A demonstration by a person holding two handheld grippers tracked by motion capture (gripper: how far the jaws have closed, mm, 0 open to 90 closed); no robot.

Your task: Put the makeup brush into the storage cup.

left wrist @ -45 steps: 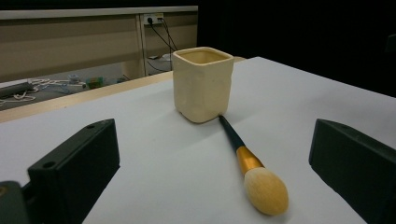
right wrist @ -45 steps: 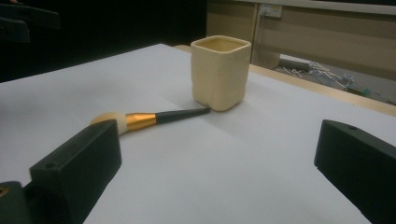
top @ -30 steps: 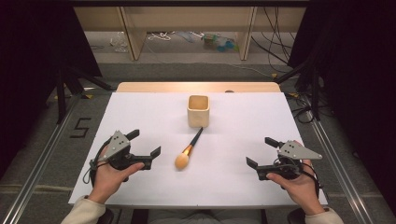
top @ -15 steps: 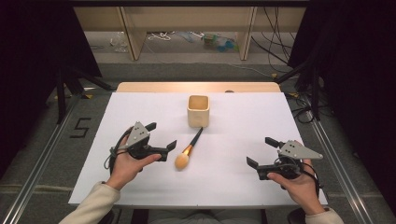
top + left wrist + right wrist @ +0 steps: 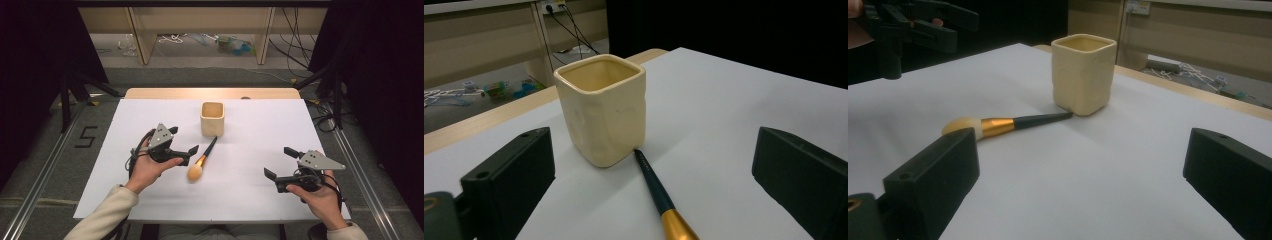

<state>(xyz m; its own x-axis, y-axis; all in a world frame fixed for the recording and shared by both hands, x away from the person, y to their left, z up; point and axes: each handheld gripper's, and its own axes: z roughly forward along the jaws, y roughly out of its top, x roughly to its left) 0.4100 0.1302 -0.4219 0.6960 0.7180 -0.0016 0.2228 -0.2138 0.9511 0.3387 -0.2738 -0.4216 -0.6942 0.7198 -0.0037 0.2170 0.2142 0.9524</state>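
Note:
A cream square cup [image 5: 212, 118] stands upright at the middle of the white table [image 5: 260, 125]. A makeup brush [image 5: 202, 159] lies just in front of it, with a dark handle, a gold ferrule and tan bristles; its handle tip reaches the cup's base. My left gripper [image 5: 183, 140] is open, just left of the brush, and holds nothing. In the left gripper view the cup [image 5: 601, 107] and the brush handle [image 5: 655, 186] lie between the spread jaws. My right gripper [image 5: 278, 162] is open near the front right, well apart from the brush [image 5: 1013, 122] and the cup [image 5: 1083, 72].
A wooden strip [image 5: 210, 93] borders the table's far edge. Beyond it are floor cables and table legs. Metal rails [image 5: 45, 165] run along both sides of the table.
My left gripper has moved forward and to the right, up beside the brush. The right gripper, the cup and the brush have stayed put.

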